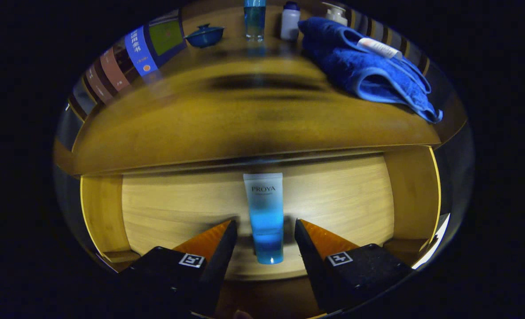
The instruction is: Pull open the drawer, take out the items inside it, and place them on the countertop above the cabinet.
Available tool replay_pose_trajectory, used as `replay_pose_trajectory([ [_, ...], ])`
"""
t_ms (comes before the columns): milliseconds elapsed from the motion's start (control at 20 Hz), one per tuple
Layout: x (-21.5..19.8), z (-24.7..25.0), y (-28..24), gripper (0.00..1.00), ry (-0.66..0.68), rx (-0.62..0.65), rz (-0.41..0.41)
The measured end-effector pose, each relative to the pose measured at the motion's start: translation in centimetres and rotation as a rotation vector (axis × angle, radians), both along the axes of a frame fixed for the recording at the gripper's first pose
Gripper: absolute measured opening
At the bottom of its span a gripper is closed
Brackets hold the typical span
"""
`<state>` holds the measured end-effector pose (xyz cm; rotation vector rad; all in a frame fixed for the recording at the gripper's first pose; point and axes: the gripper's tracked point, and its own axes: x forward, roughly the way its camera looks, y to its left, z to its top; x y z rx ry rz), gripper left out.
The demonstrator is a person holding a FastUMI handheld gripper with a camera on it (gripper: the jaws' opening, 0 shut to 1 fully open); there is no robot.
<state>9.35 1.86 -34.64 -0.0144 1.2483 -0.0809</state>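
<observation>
Two fingers [265, 230] stand spread wide and hold nothing, and right between them lies one blue-and-white plastic tube [265, 217], flat on the pale wooden floor of the open drawer [333, 199]. The tube's long axis runs straight ahead, in line with the fingers, its darker blue end nearest the gripper and its white flat end pointing away toward the cabinet. Neither finger touches it yet; there's a gap on each side, so the coming move looks like a simple squeeze across its narrow width. That's the one item I can count in the drawer.

Beyond and above, the brown wooden table [244, 124] tops the cabinet, and there's a broad bare stretch in the middle, a fair landing spot, I'd say. Counting along its far edge: one small blue lidded bowl [205, 35], one tall clear blue bottle [254, 20], one white bottle with a dark cap [290, 22], one pale pump bottle [336, 14], and one crumpled blue towel [369, 71] with one small white tube [380, 48] resting on it.
</observation>
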Motion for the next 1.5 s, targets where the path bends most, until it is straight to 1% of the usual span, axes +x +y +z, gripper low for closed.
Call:
replay_pose_trajectory([
  [100,0.0,-1.2,-0.1,0.65,0.008,0.001,0.017],
  [150,-0.4,-1.0,-0.3,0.58,0.026,-0.006,0.04],
  [200,-0.1,-0.6,-0.3,0.51,0.016,-0.009,0.046],
  [250,-0.3,-0.9,-0.4,0.51,0.011,-0.015,0.058],
  [300,-0.3,-1.0,-0.4,0.45,0.004,-0.02,0.062],
  [350,-0.7,-0.8,-0.2,0.45,0.002,-0.022,0.084],
  [400,-1.0,-0.5,-0.2,0.37,-0.001,-0.027,0.087],
  [500,-1.9,0.7,0.1,0.37,-0.011,-0.021,0.067],
  [650,-3.7,3.6,0.2,0.37,-0.037,-0.051,0.033],
  [750,-4.6,6.2,0.4,0.37,-0.064,-0.065,0.028],
  [850,-4.7,9.2,1.0,0.37,-0.115,-0.073,0.033],
  [950,-4.7,12.2,1.1,0.37,-0.127,-0.105,0.037],
  [1100,-2.0,15.8,2.4,0.37,-0.182,-0.07,0.042],
  [1200,0.2,17.1,2.2,0.37,-0.188,-0.087,0.072],
  [1250,1.7,17.3,2.2,0.37,-0.188,-0.082,0.082],
  [1350,4.8,16.9,2.4,0.37,-0.171,-0.064,0.063],
  [1500,8.8,15.2,1.9,0.37,-0.141,-0.057,0.104],
])
